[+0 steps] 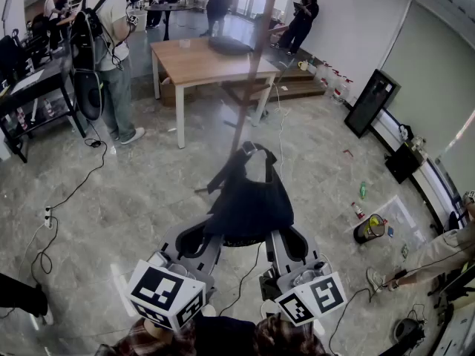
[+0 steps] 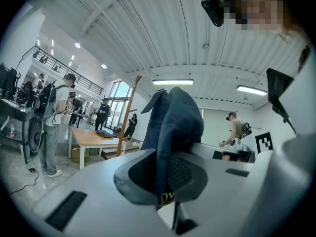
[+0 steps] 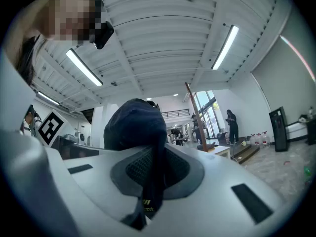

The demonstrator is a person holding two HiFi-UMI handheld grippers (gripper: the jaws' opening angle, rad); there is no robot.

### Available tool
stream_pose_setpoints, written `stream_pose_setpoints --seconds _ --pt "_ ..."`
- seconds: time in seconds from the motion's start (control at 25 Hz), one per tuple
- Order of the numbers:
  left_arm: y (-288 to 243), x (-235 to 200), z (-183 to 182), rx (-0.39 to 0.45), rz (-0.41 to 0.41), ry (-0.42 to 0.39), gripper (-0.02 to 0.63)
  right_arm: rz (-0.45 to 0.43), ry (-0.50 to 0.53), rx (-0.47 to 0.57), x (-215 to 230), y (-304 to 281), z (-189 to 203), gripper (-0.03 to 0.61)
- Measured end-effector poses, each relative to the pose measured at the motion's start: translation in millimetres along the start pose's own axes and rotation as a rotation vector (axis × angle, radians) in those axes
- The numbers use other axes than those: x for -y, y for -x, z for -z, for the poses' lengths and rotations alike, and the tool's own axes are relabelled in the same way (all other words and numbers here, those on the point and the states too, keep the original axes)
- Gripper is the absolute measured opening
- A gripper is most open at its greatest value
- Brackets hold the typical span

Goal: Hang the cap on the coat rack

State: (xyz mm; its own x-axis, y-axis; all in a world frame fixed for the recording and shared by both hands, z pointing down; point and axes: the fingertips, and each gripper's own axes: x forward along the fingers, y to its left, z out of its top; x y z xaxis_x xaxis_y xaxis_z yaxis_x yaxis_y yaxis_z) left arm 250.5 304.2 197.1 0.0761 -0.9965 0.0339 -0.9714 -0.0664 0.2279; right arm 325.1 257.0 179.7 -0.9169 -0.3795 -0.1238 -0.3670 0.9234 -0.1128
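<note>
Cap (image 1: 249,199), dark navy, is held up off the grey floor (image 1: 133,191) between both tools, with the brown coat rack pole (image 1: 251,80) rising just behind it in the head view. Left gripper (image 2: 165,184) has its jaws pinched on the cap's fabric at one edge, and the right gripper (image 3: 150,177) has its jaws pinched on the opposite edge. Wooden table (image 1: 194,64) stands beyond the pole.
</note>
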Motion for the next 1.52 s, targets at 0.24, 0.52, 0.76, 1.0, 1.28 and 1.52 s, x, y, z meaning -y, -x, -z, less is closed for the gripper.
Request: stream_pose_setpoints --seconds 0.24,0.52,0.76,1.0,1.28,1.52 --pt "-24 -44 13 -0.022 -0.001 0.023 0.031 0.004 -0.015 -0.026 13 -43 27 0.026" --pt "-56 -143 -8 -0.051 0.040 0.035 0.031 0.051 -0.028 -0.031 12 -145 43 0.026" --pt "-76 -213 -38 -0.043 0.098 0.016 0.031 0.100 -0.013 -0.005 5 -221 42 0.026" --pt "-92 -254 -50 -0.050 0.183 0.009 0.031 0.180 0.008 0.010 2 -259 45 0.026" --pt "-130 -272 -49 -0.085 0.211 0.038 0.031 0.231 -0.002 -0.019 30 -283 50 0.026" --pt "-187 -284 -40 -0.106 0.207 0.042 0.031 0.231 -0.025 -0.025 84 -309 61 0.026"
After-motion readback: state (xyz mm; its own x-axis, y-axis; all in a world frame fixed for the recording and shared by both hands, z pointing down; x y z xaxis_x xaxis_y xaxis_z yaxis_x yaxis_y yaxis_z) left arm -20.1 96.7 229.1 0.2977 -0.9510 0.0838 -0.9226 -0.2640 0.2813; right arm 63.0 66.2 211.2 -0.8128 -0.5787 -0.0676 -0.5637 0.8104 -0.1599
